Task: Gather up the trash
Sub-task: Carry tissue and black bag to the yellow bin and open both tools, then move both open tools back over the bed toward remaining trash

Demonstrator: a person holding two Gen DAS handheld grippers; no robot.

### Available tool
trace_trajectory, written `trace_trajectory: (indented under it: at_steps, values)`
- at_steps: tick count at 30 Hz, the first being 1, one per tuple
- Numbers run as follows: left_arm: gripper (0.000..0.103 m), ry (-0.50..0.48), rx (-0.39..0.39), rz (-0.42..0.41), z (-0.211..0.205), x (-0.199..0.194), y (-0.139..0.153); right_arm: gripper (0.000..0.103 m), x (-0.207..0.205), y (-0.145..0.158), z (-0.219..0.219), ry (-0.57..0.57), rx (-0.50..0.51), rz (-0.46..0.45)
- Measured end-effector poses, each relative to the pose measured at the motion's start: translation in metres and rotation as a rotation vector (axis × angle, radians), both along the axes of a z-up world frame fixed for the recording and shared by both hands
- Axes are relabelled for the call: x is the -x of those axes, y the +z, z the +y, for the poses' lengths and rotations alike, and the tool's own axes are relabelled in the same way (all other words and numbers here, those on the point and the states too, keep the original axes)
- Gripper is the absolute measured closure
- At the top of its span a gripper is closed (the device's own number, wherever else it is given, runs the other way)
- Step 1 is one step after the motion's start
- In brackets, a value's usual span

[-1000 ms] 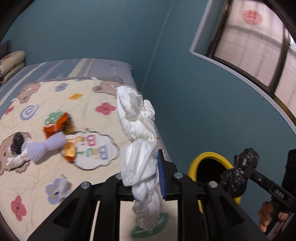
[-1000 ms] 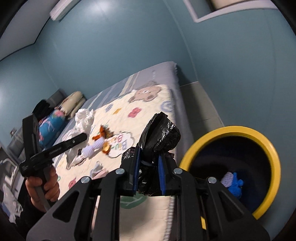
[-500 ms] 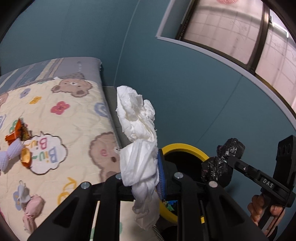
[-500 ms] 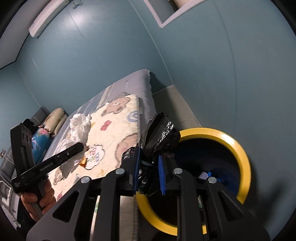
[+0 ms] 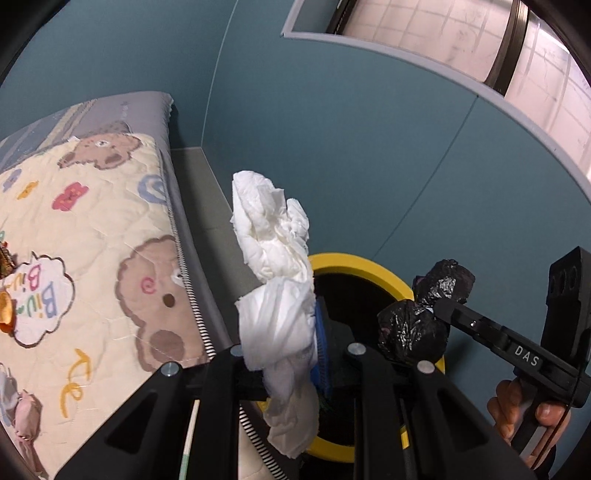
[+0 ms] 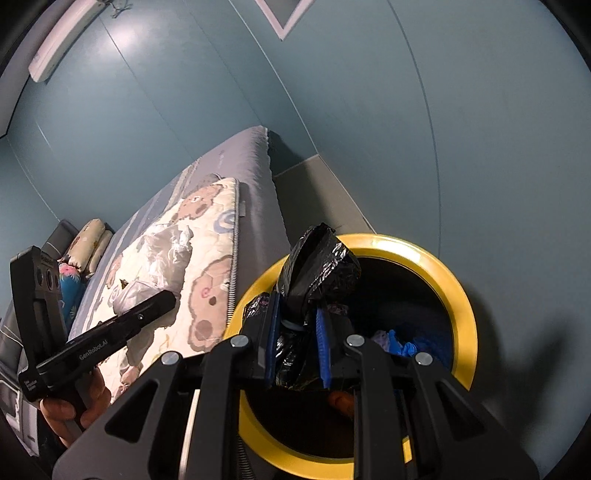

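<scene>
My left gripper (image 5: pixel 291 354) is shut on a crumpled white tissue wad (image 5: pixel 273 258) that sticks up past the fingers, at the near-left rim of the yellow-rimmed trash bin (image 5: pixel 354 262). My right gripper (image 6: pixel 297 339) is shut on a crumpled black plastic bag (image 6: pixel 317 266) and holds it over the bin's opening (image 6: pixel 436 258). The black bag also shows in the left wrist view (image 5: pixel 413 328), right of the tissue. Blue and purple trash (image 6: pixel 402 341) lies inside the bin.
A bed with a cartoon-bear quilt (image 5: pixel 92 258) lies left of the bin, with orange wrappers (image 5: pixel 5 306) and small cloth pieces (image 5: pixel 22 410) on it. Teal walls (image 5: pixel 332 147) stand close behind the bin. A window (image 5: pixel 443 33) is at upper right.
Both grippers have moved right, away from the bed and toward the bin. The black bag now hangs over the bin's opening, and the tissue has come up to its rim.
</scene>
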State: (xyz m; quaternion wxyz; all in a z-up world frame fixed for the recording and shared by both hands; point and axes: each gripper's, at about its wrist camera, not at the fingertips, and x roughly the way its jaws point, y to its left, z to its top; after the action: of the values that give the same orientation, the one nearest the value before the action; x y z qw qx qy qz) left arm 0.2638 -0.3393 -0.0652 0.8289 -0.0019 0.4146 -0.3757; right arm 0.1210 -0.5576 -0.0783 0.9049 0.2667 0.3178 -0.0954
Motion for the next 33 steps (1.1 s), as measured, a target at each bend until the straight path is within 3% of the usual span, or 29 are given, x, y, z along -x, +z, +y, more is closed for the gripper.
trace_trajectory:
  at_steps: [11, 14, 16, 22, 27, 33]
  values:
    - [0.086, -0.044, -0.034, 0.072, -0.031, -0.005, -0.033, 0.085, -0.012, -0.030, -0.015, -0.037, -0.020, 0.065]
    - [0.081, -0.054, -0.030, 0.091, -0.035, -0.006, -0.037, 0.082, -0.013, -0.033, -0.017, -0.055, -0.013, 0.080]
    - [0.064, -0.047, -0.020, 0.095, -0.036, -0.007, -0.037, 0.080, -0.014, -0.032, -0.015, -0.069, -0.002, 0.090]
    - [0.033, -0.010, -0.005, 0.071, -0.030, -0.006, -0.028, 0.060, -0.005, -0.032, -0.018, -0.095, -0.003, 0.092]
    - [0.021, 0.033, 0.001, 0.061, -0.019, -0.010, -0.023, 0.044, 0.003, -0.030, -0.019, -0.105, -0.016, 0.087]
    - [0.015, 0.062, 0.001, 0.042, -0.004, -0.009, -0.018, 0.037, 0.010, -0.032, -0.015, -0.099, -0.036, 0.083]
